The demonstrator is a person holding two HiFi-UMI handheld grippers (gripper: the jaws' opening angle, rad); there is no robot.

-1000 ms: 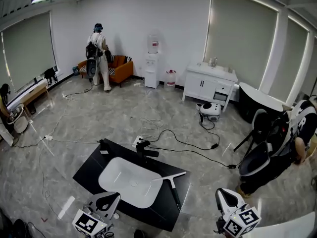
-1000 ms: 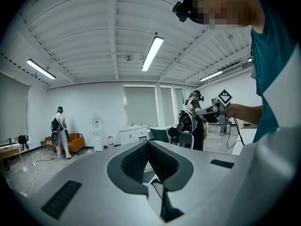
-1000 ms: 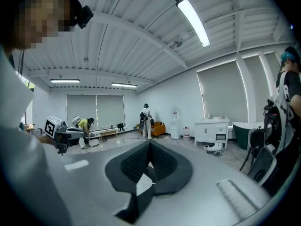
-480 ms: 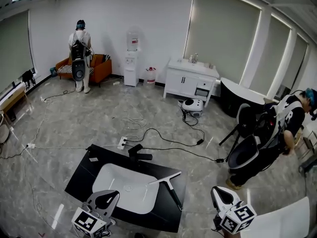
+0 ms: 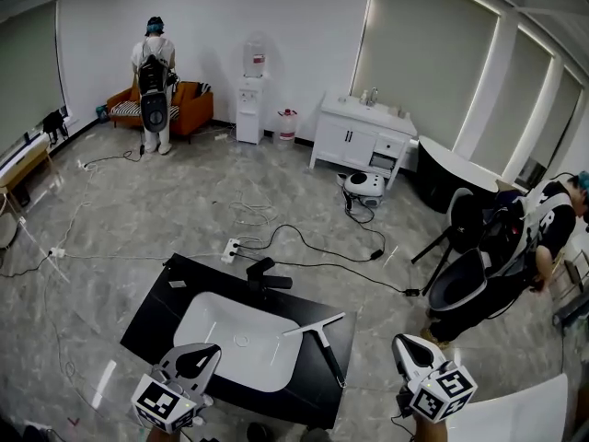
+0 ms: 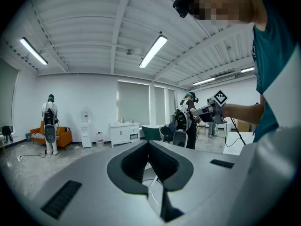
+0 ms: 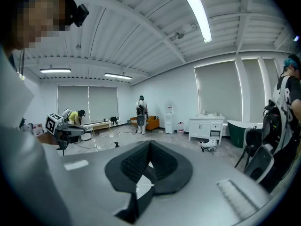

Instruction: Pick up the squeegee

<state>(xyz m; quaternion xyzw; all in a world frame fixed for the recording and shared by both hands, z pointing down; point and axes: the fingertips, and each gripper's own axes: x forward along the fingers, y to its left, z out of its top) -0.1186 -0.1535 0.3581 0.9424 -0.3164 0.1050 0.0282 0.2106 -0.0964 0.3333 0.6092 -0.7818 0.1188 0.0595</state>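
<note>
The squeegee (image 5: pixel 317 331) lies on the right part of a black slab (image 5: pixel 156 307) on the floor. Its pale blade rests across the rim of the white basin (image 5: pixel 235 339) and its dark handle points towards me. My left gripper (image 5: pixel 213 346) hovers over the slab's near left edge, its jaws together and nothing held. To the right of the slab, my right gripper (image 5: pixel 398 341) is also shut and empty, about a hand's length from the handle. In the left gripper view the left gripper (image 6: pixel 148 142) has its tips meeting, as does the right gripper (image 7: pixel 150 142) in the right gripper view.
A black faucet (image 5: pixel 267 279) lies at the slab's far edge, with a power strip (image 5: pixel 230 245) and cables (image 5: pixel 322 263) on the floor beyond. A person with a dark chair (image 5: pixel 460 279) stands at the right. A white vanity (image 5: pixel 359 141) and a sofa (image 5: pixel 179 109) line the back wall.
The head view has swung slightly, and both grippers have edged forward towards the slab. Both stay shut. The squeegee has not moved.
</note>
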